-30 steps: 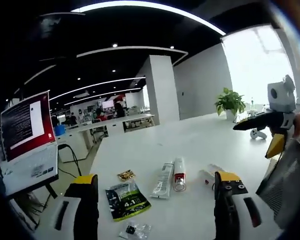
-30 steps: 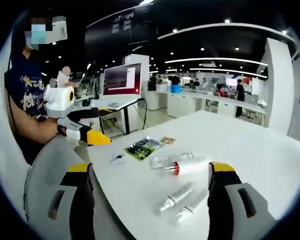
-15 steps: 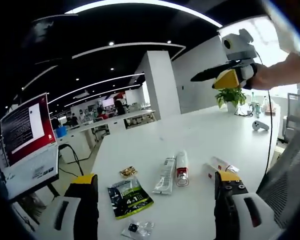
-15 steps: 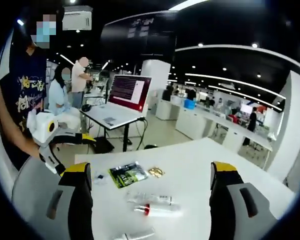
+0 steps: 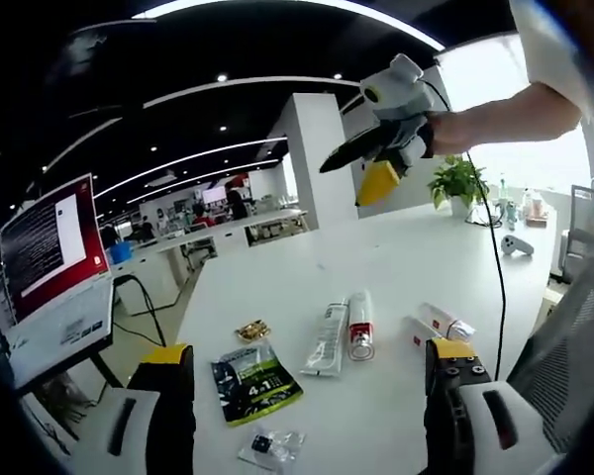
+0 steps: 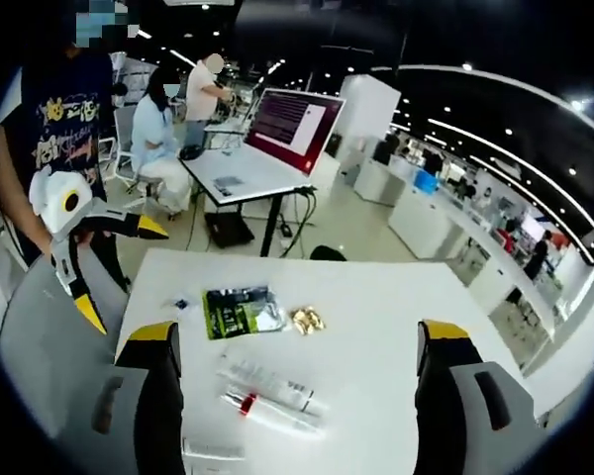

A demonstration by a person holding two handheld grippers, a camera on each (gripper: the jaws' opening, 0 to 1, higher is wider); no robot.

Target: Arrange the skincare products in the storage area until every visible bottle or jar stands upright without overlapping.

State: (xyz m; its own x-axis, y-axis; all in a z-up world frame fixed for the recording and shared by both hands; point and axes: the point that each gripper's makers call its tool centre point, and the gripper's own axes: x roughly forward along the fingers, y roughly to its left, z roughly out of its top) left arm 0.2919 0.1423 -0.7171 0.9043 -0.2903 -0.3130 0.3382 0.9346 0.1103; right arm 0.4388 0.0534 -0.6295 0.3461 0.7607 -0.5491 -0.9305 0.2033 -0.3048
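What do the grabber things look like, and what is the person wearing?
Each hand-held gripper is white on top with black jaws and yellow tips; a black cable hangs from the right one. The person wears a dark printed T-shirt.

Taking the red-capped white tube (image 5: 356, 328) as landmark on the white table (image 5: 416, 272): a clear sachet (image 5: 326, 339) lies just beside it, a green packet (image 5: 253, 381) and small gold wrapper (image 5: 250, 331) sit further toward the monitor (image 5: 48, 240), and a boxed tube (image 5: 439, 324) lies on its other side. Beyond it, toward the potted plant (image 5: 458, 183), the tabletop is bare.
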